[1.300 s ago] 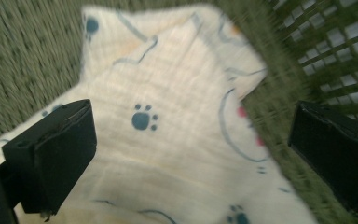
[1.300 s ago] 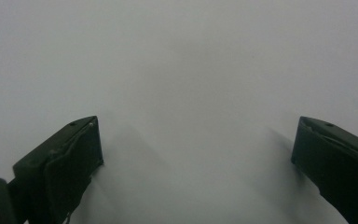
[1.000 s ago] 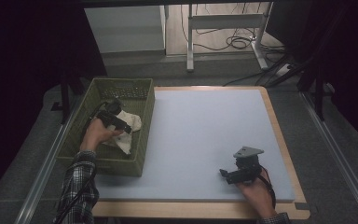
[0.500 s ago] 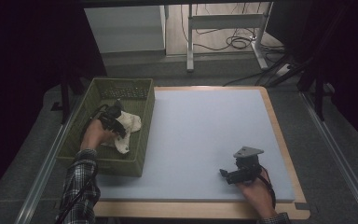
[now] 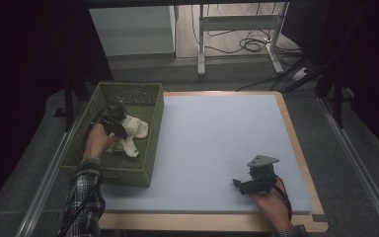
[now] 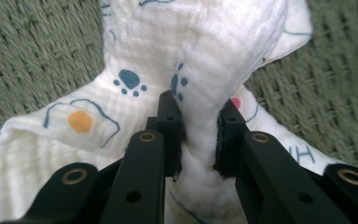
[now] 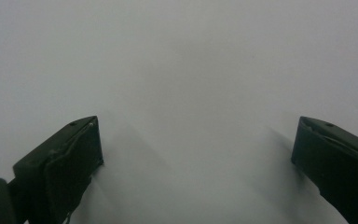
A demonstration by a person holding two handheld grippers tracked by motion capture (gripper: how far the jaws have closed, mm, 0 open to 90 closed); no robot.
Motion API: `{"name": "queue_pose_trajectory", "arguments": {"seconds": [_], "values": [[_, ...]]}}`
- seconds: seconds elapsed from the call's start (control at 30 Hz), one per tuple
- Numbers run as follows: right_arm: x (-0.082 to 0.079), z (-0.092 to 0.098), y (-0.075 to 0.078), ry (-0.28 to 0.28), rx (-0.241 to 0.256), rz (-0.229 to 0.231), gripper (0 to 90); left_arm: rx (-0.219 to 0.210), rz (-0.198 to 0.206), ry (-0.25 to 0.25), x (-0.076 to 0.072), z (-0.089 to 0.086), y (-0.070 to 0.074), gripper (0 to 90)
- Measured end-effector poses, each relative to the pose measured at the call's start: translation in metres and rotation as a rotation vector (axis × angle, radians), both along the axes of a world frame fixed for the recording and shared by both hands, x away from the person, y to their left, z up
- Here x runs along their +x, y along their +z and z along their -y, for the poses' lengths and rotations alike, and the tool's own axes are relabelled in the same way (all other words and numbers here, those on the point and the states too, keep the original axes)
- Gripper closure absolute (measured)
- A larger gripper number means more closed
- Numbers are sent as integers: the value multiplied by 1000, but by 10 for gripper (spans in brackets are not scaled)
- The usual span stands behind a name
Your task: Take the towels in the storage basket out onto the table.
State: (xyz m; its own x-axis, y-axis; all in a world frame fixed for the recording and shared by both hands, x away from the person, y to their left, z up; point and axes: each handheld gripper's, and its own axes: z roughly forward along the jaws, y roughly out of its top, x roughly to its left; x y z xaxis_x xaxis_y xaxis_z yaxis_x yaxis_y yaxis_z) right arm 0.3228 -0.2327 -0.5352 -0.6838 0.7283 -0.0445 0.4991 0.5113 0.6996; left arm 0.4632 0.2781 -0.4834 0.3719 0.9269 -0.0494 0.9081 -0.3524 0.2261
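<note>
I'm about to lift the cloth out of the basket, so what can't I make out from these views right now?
- Cloth: its pinched fold sits between the jaws of the left gripper in the left gripper view; its underside is hidden.
- Basket floor: partly covered by the cloth and left hand in the high view.
- Right gripper: open over the bare table; the tip height above it is unclear.
- Prints: cut off at the frame edge.
</note>
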Motion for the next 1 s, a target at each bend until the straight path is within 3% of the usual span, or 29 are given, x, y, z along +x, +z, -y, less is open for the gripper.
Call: {"name": "queue_pose_trajectory", "arguments": {"seconds": [0.37,0.63,1.0], "values": [[0,0,0,0,0,0,18,-95,88,10,-20,-17,44,762],[0,0,0,0,-1,0,18,-95,134,-8,-33,-18,68,756],[0,0,0,0,-1,0,18,-93,151,-63,-44,-9,97,754]]}}
